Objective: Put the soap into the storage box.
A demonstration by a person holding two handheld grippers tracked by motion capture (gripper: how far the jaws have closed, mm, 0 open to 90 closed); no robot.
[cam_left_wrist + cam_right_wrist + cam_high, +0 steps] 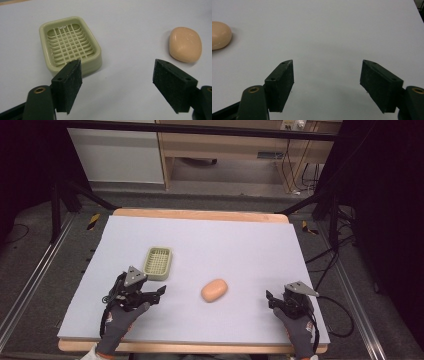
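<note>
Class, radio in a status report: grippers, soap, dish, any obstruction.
Left gripper open, empty. Right gripper open, empty. Soap on mat, beside empty soap dish. Nothing in the way.

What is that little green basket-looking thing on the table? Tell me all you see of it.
It is a soap dish, pale green and plastic-looking, a rounded rectangle with a raised rim and a slotted grid floor. It sits upright and empty on the table's pale cover, left of the peach soap bar, apart from it. Nothing touches it; the left tool is near, open.
</note>
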